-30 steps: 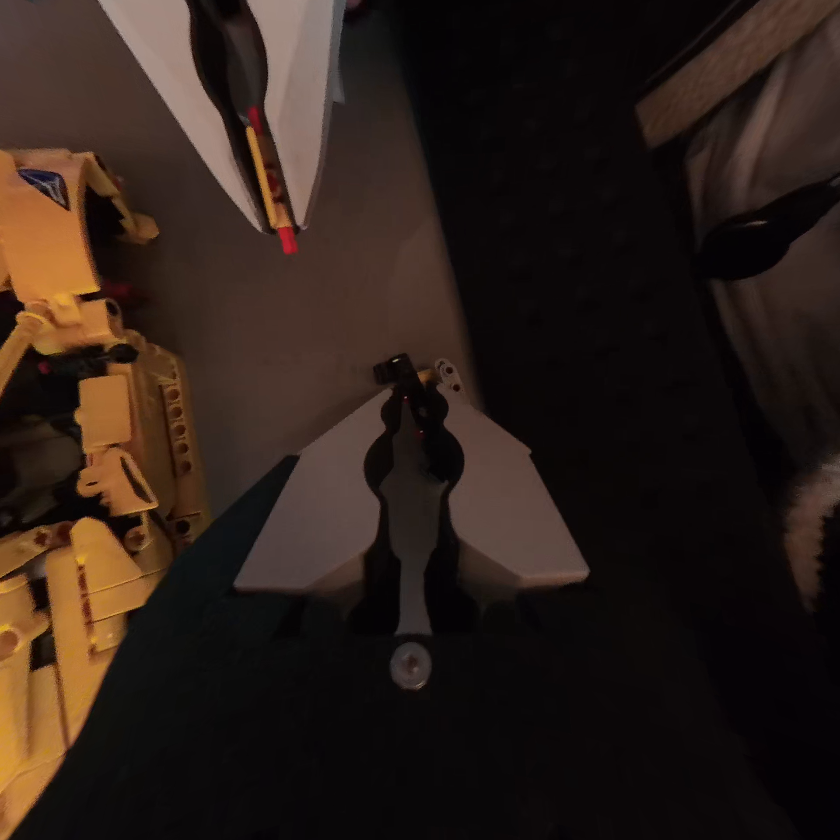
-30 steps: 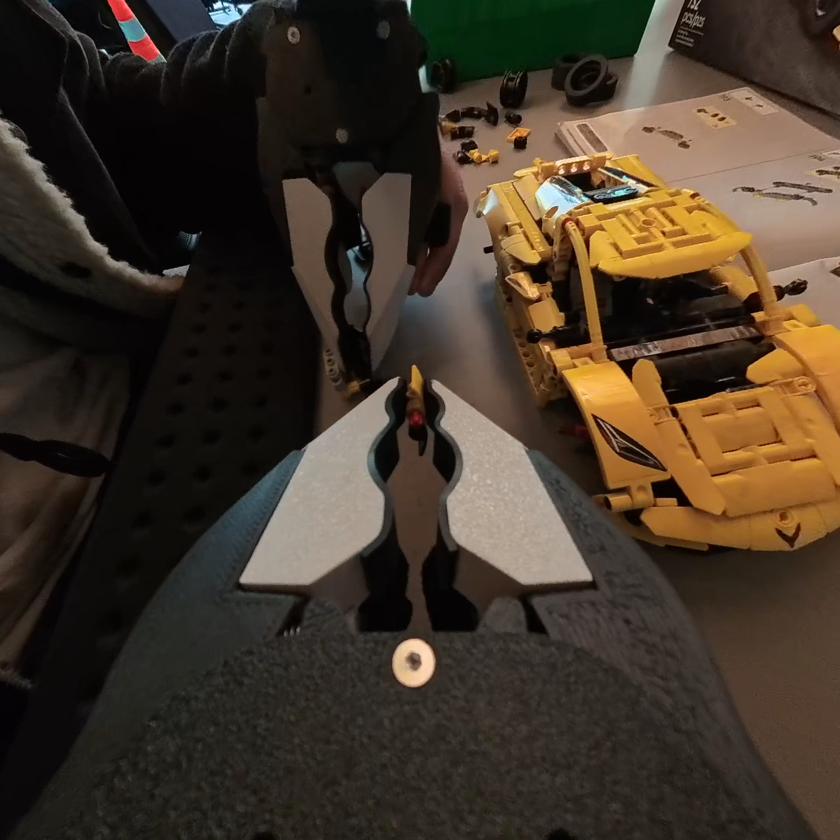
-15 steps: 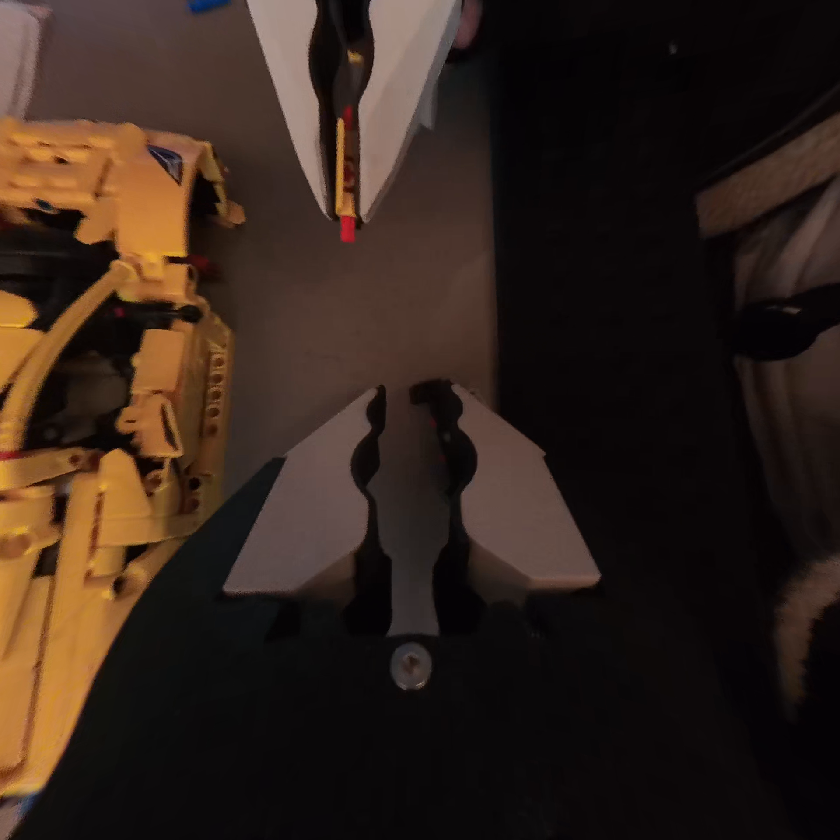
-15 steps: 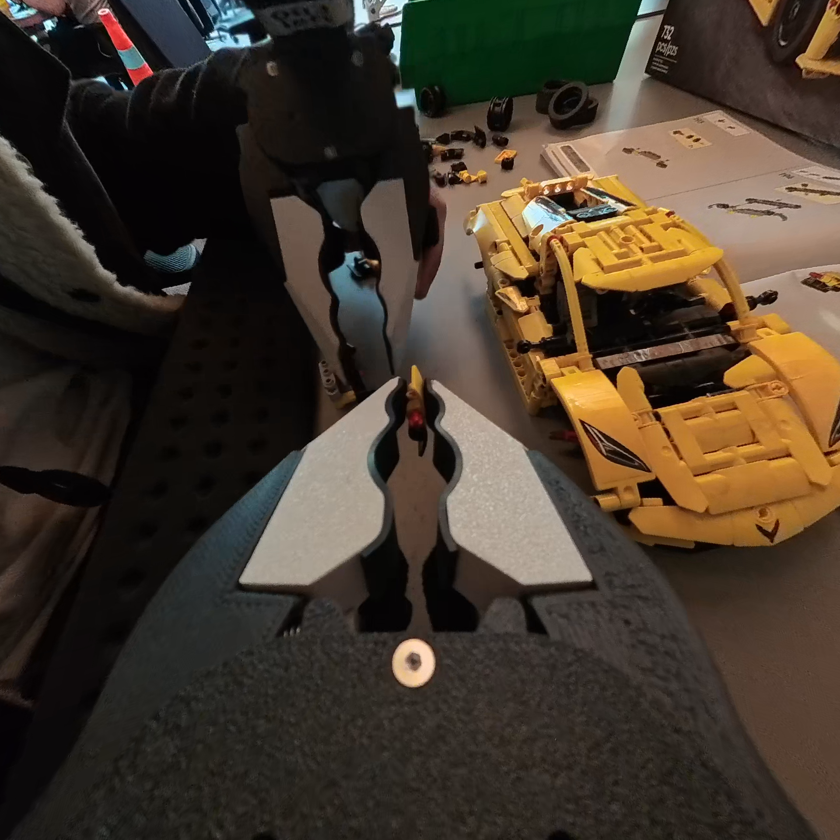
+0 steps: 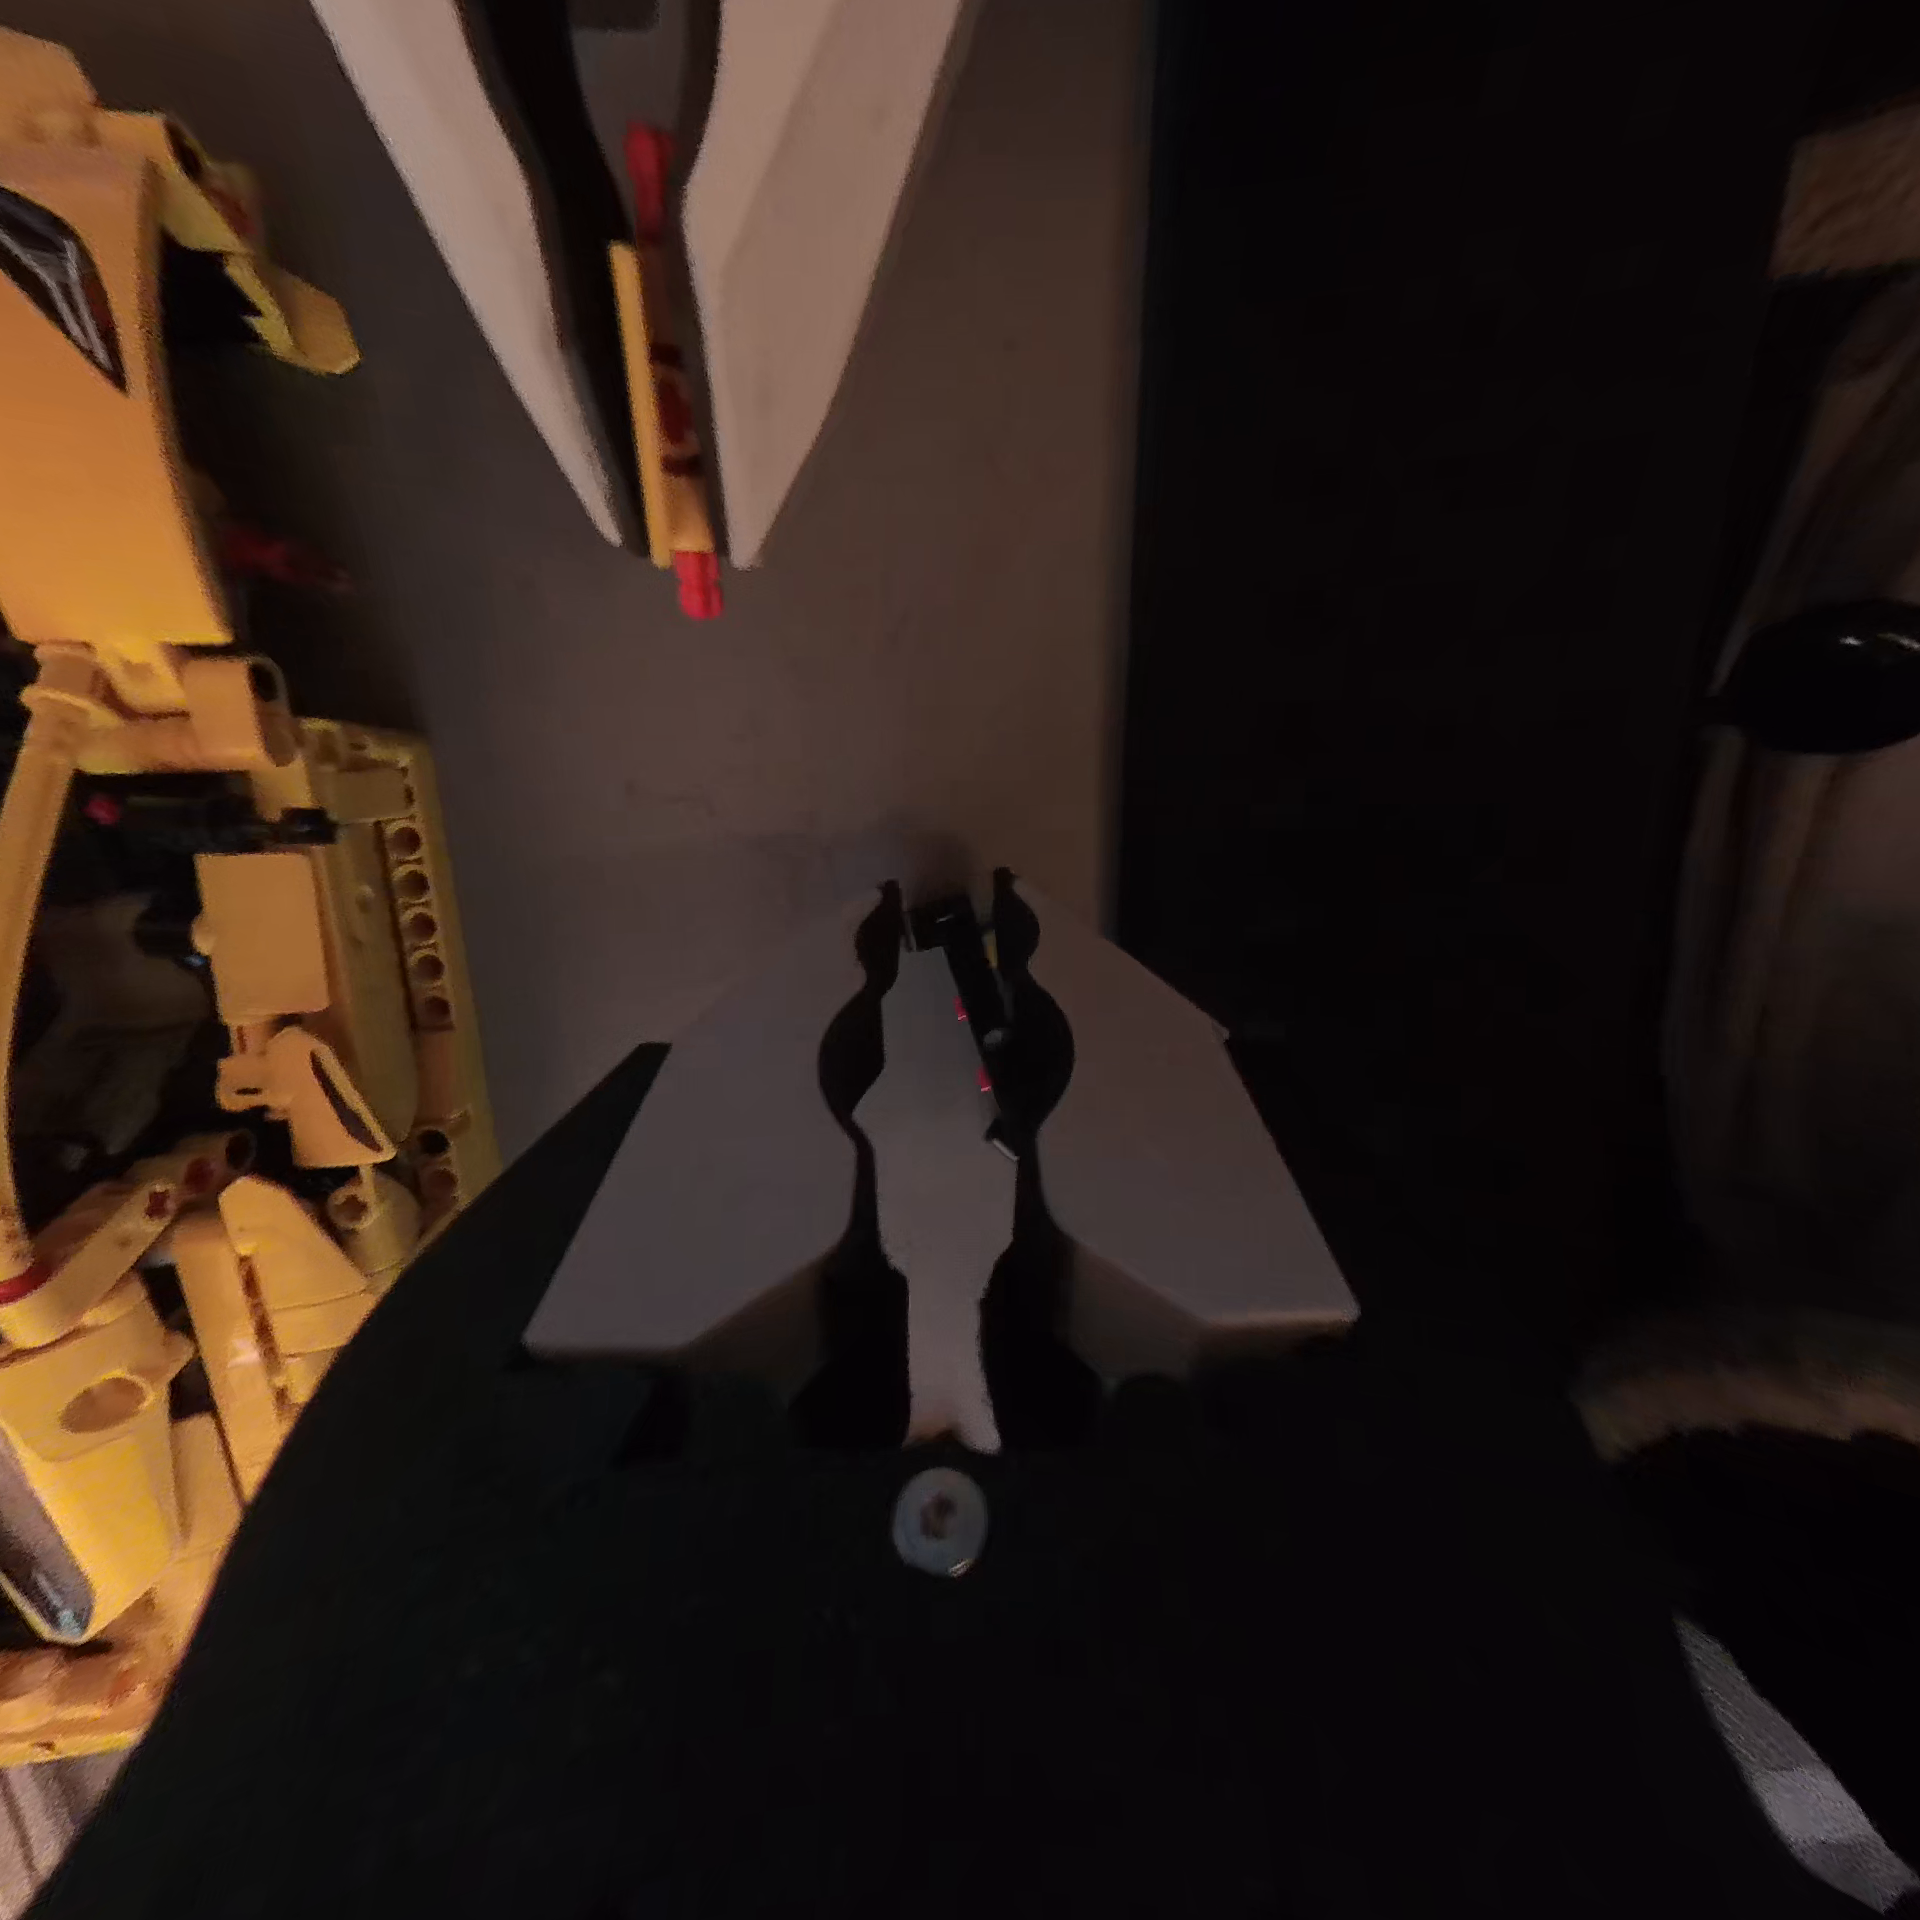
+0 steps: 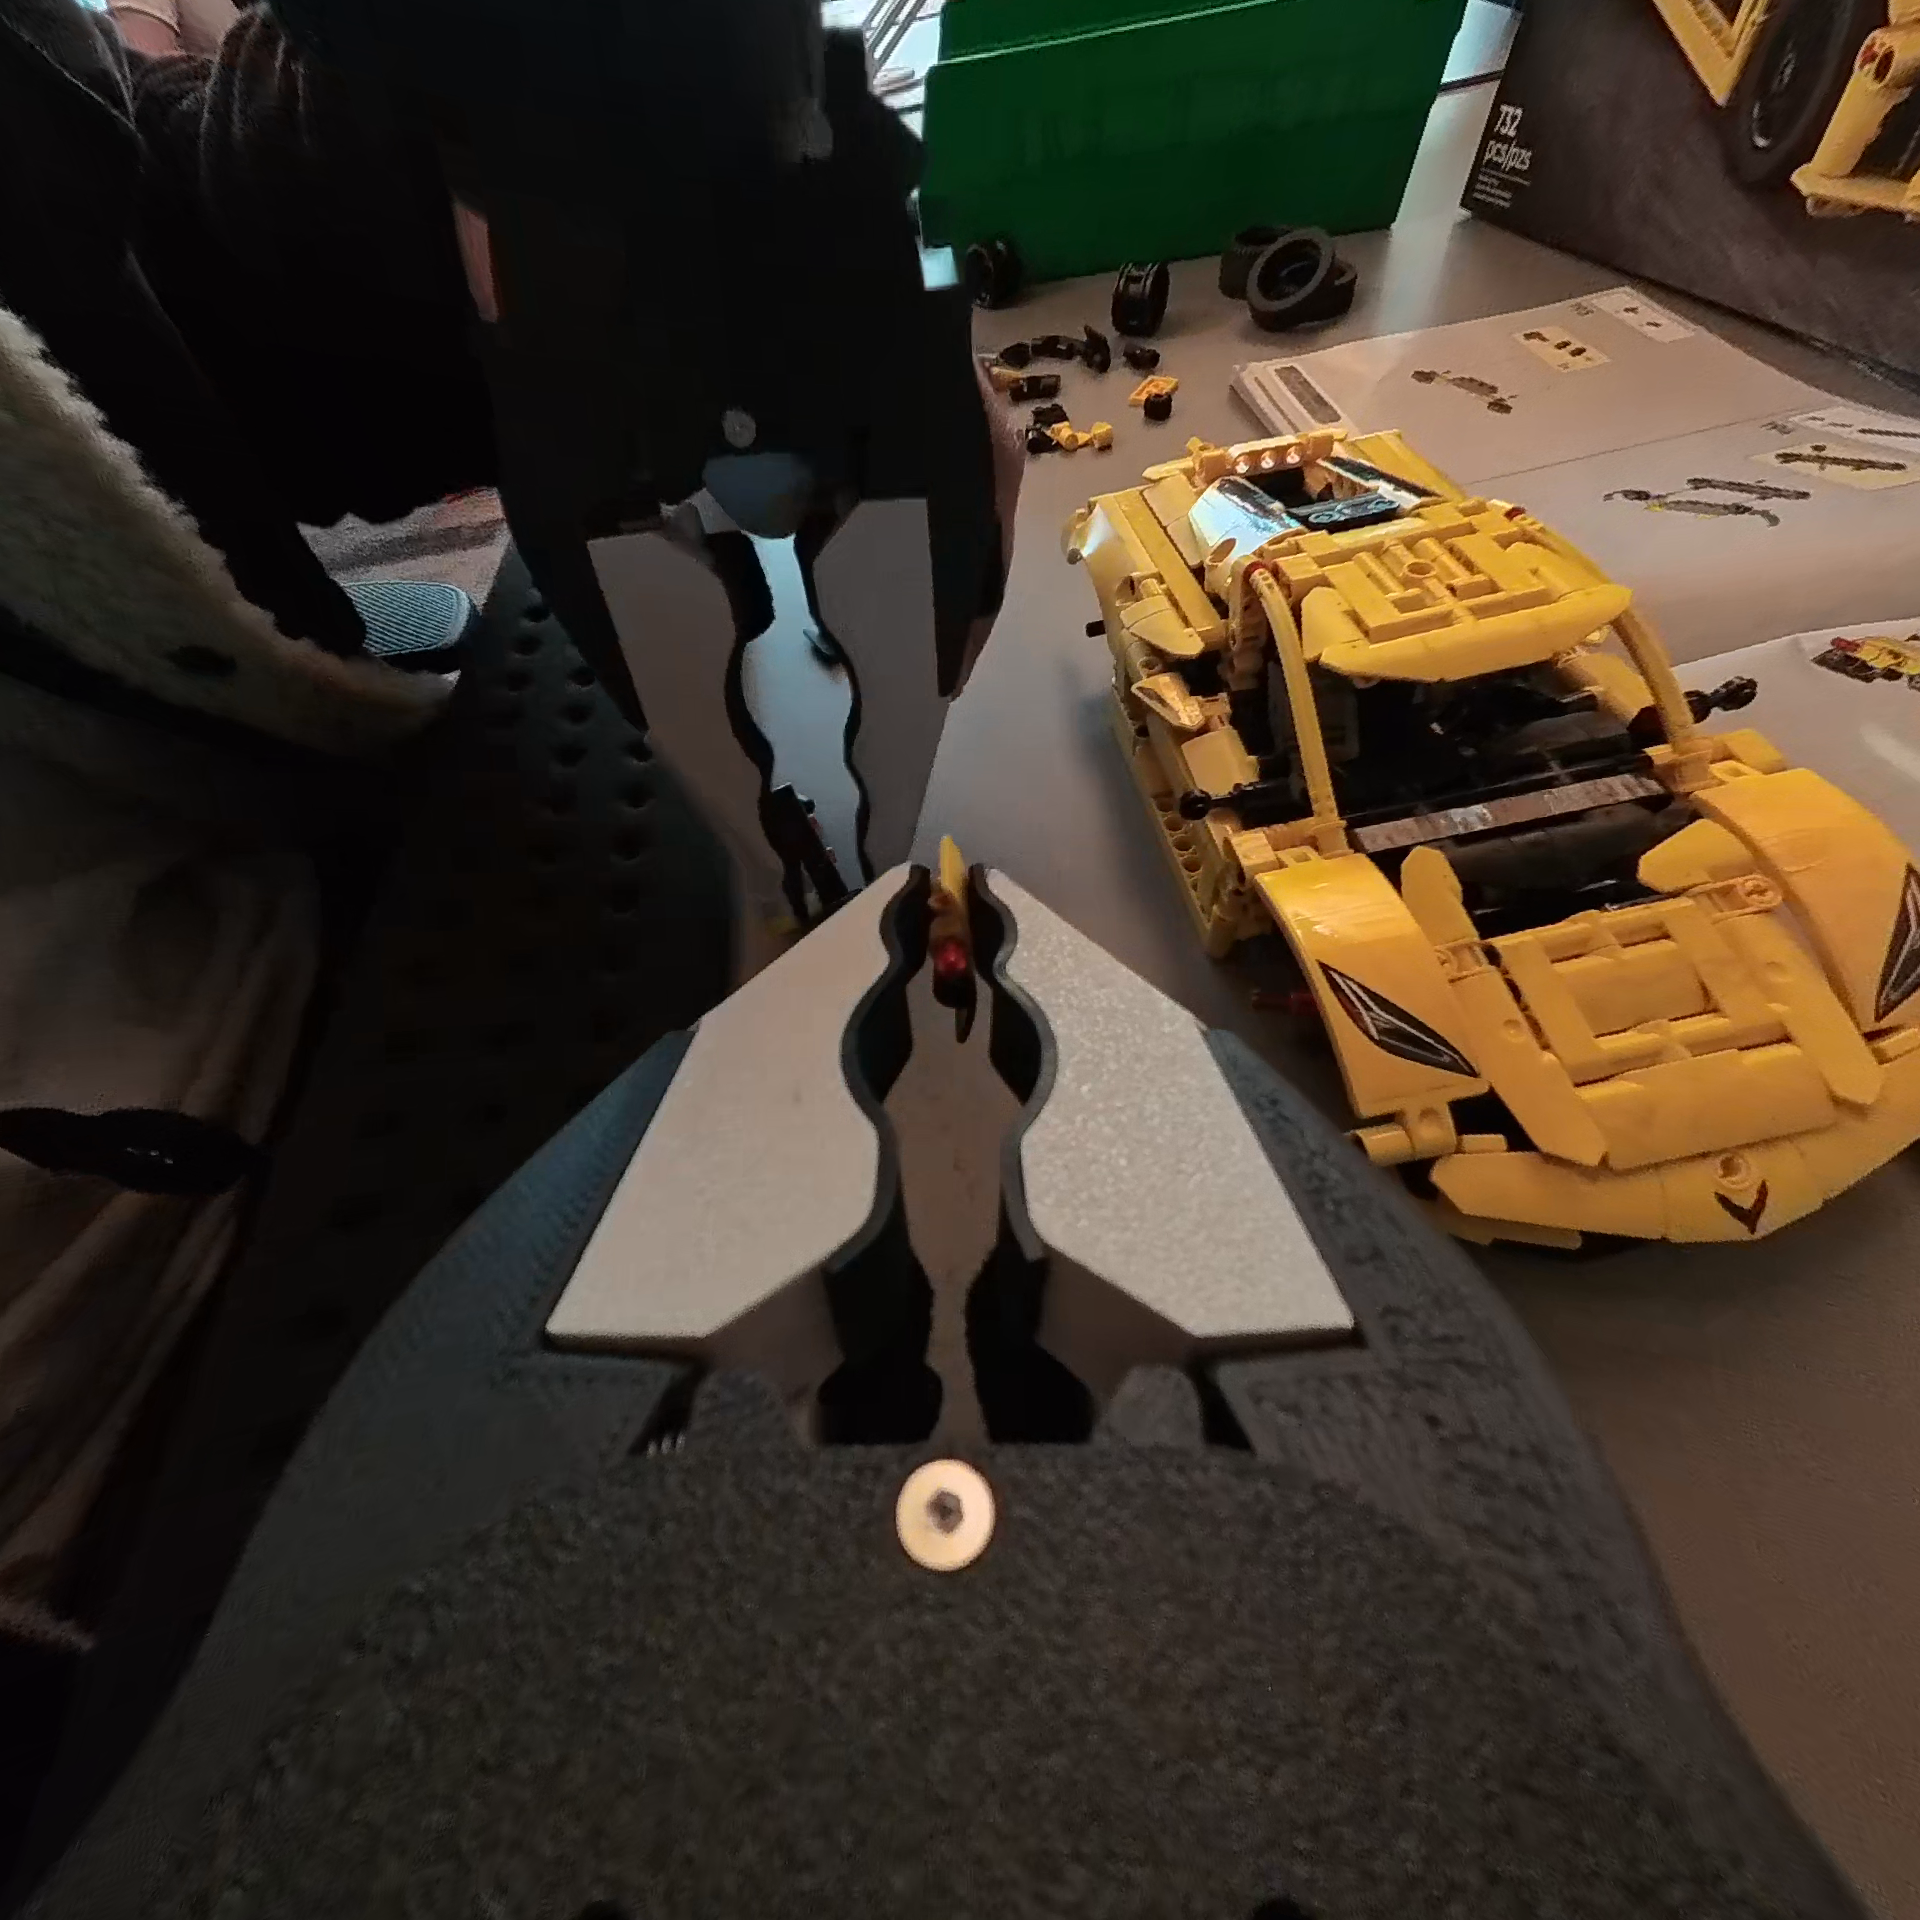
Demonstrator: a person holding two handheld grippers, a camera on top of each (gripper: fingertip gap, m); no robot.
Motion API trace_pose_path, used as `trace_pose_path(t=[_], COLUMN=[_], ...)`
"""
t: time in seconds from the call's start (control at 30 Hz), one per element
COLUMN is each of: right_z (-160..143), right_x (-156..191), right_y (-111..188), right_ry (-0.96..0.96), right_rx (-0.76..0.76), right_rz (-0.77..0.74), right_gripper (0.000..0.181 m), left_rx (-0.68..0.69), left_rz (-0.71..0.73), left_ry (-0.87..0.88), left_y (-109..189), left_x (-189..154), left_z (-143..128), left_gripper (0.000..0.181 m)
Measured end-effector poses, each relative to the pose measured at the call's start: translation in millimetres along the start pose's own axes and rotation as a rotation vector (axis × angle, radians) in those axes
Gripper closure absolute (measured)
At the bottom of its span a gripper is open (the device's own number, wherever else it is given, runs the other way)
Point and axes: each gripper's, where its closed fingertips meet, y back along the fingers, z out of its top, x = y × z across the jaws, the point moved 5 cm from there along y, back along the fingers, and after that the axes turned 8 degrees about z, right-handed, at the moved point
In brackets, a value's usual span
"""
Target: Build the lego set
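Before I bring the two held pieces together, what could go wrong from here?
1. The left gripper pinches the small black piece off-centre, against one finger only; a push could twist it loose.
2. The right gripper holds the thin yellow beam with red pin by its length, so pressure on the pin tip may slide it back.
3. The yellow brick-built car sits close beside; a slip could knock it.
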Motion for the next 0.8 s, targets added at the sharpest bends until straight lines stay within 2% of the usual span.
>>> trace_pose_path(t=[0.07,0.23,0.43,0.8], right_z=[0,1,3,7], right_x=[0,1,2,6], right_y=[1,1,2,3], right_ry=[-0.001,0.0,0.0,0.01], right_rx=[-0.002,-0.008,-0.017,-0.039], right_rz=[0.001,0.005,0.013,0.033], right_gripper=[0.176,0.176,0.175,0.175], left_rx=[-0.011,0.038,0.125,0.189], left_rz=[-0.015,0.052,0.202,0.131], left_ry=[0.027,0.119,0.123,0.236], left_y=[2,-1,2,-8], left_x=[-1,1,-4,-2], left_z=[4,7,10,1], left_gripper=[0.164,0.164,0.165,0.161])
